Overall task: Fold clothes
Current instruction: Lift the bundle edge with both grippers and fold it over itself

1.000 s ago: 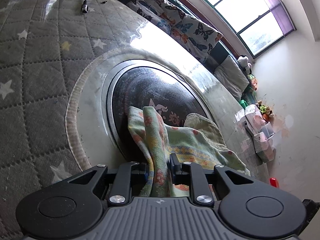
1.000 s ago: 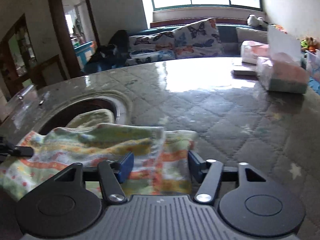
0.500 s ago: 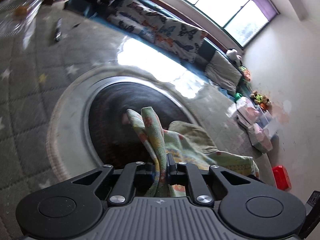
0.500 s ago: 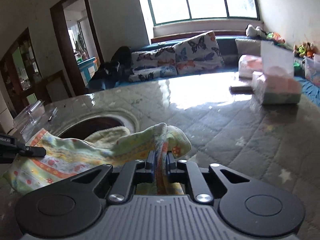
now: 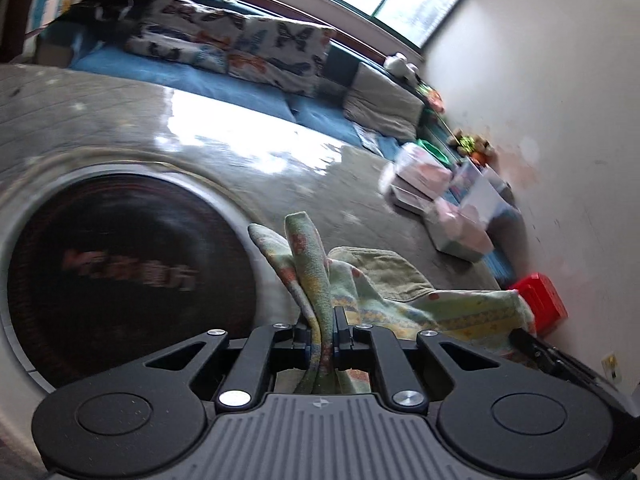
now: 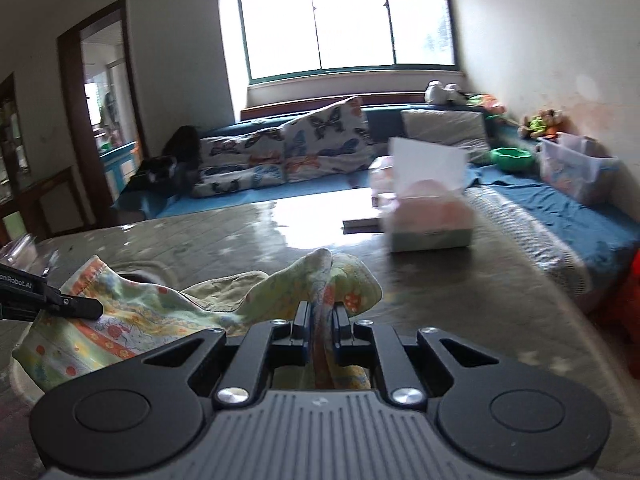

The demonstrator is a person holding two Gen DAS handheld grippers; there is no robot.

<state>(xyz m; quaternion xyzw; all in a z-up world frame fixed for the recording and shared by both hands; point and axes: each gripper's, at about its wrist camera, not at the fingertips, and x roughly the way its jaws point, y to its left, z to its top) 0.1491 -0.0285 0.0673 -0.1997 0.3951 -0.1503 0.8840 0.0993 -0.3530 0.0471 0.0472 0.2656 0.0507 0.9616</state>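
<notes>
Over table (image 6: 460, 300), both grippers pinching cloth (image 6: 132, 320)

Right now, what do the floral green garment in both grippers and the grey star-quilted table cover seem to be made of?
Floral green garment: soft, matte woven or knit cloth, probably cotton; it bunches and droops where the left gripper and right gripper pinch it. Grey star-quilted table cover: stitched padded fabric, apparently under a glossy clear plastic sheet, since it mirrors the window glare.

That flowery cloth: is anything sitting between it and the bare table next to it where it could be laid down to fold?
Nothing visible blocks it. Both tools, left and right, are shut on the flowery cloth, and the table beside it shows bare. The tissue box stands farther back, near the far edge.
</notes>
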